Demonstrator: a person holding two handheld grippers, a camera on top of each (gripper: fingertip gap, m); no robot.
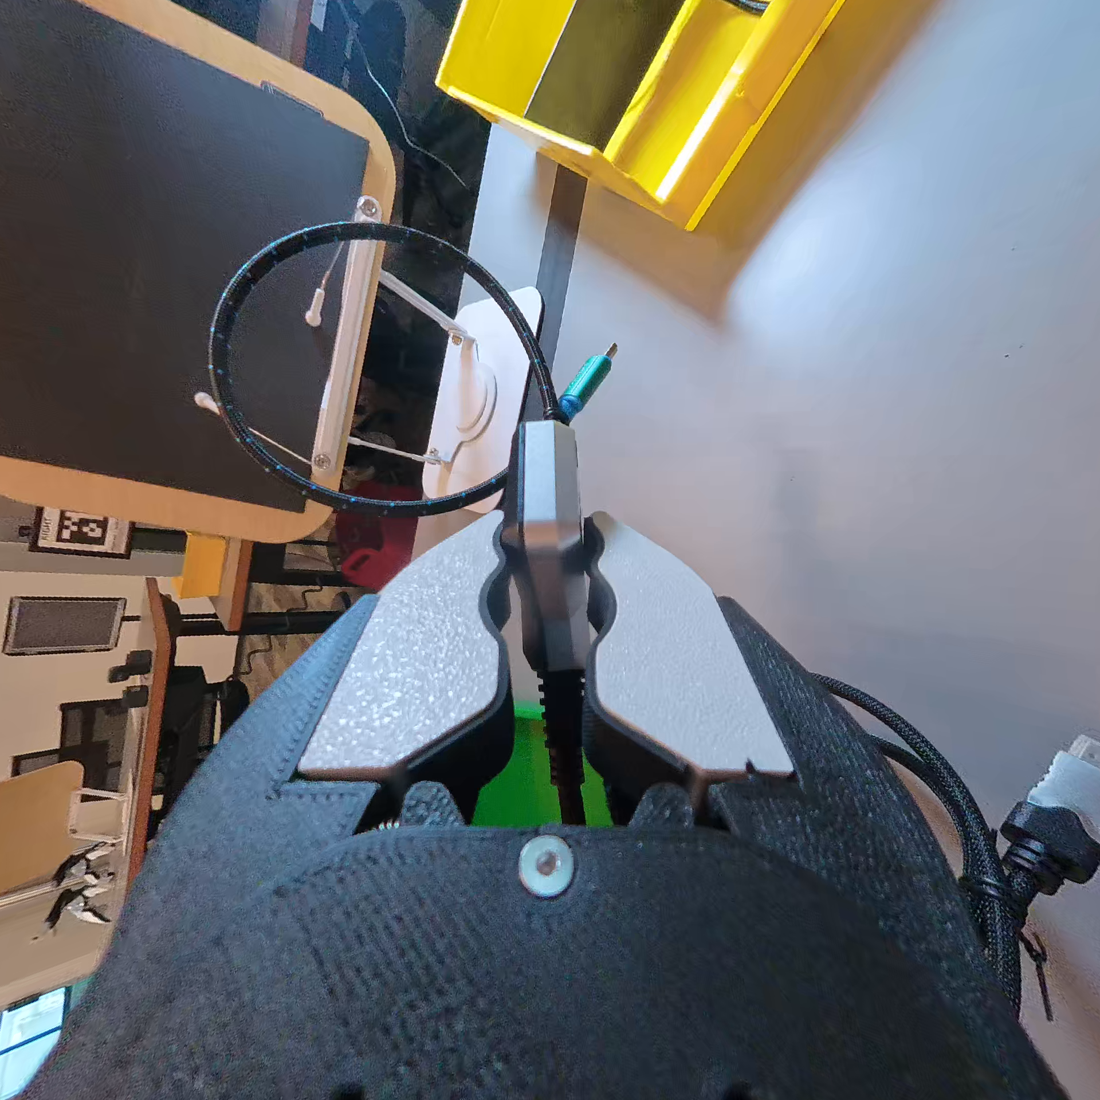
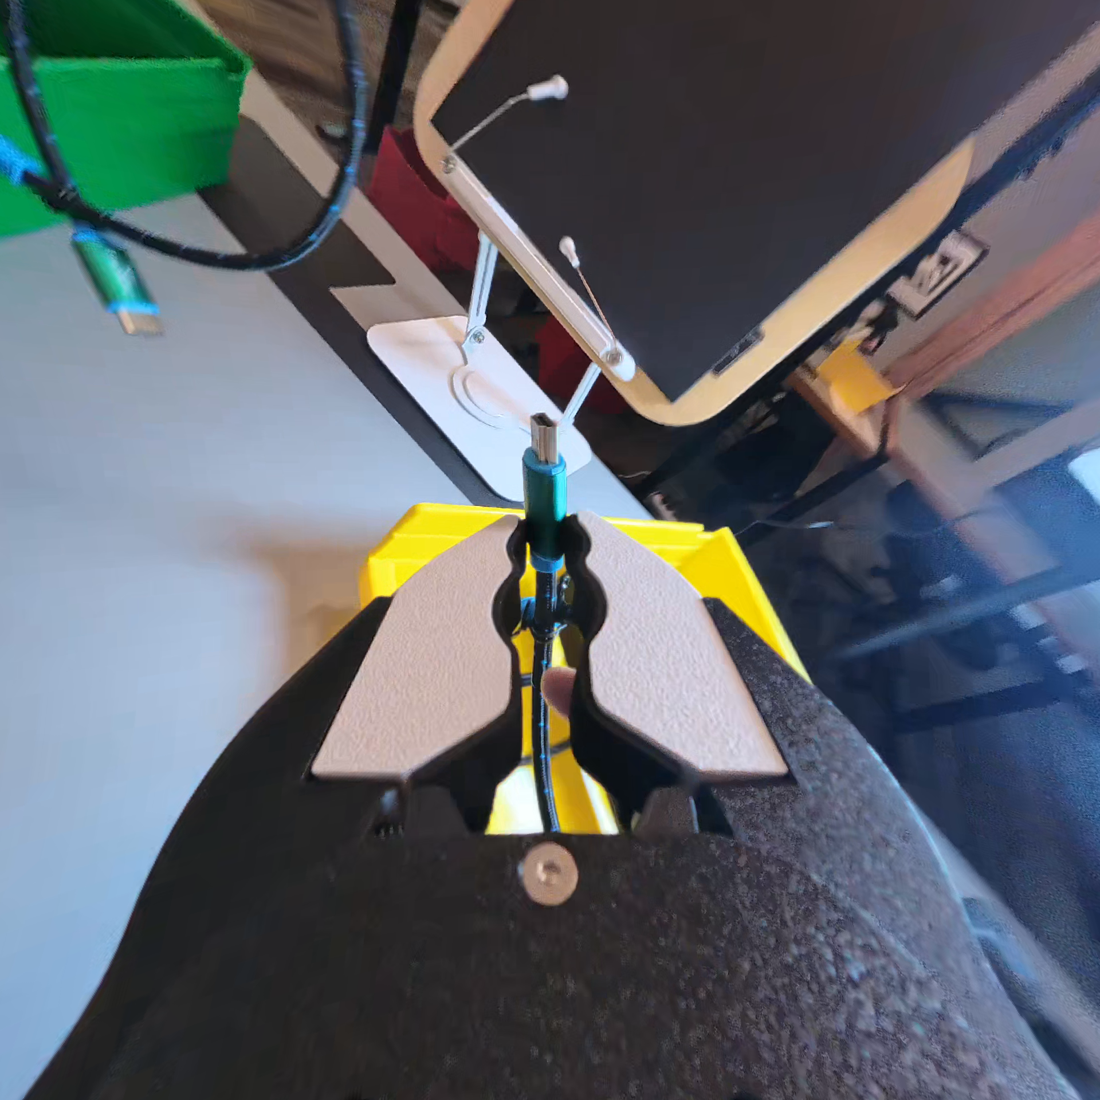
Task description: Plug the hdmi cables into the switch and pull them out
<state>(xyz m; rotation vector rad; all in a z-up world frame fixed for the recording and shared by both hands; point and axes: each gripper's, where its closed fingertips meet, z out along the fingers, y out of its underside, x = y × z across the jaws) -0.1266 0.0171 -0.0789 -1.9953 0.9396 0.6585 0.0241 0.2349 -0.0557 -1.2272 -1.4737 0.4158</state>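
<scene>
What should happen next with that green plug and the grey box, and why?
Probably bring the green plug in the right gripper toward the grey switch and line it up with a port. The left gripper is clamped on the switch, the plug's metal tip is bare, and the two are apart.

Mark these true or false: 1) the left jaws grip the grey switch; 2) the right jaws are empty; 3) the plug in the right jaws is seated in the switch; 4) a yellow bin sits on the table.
1) True: the left gripper clamps the grey switch.
2) False: the right gripper clamps a green HDMI plug.
3) False: its metal tip points into open air, bare.
4) True: the yellow bin rests on the white table.
</scene>
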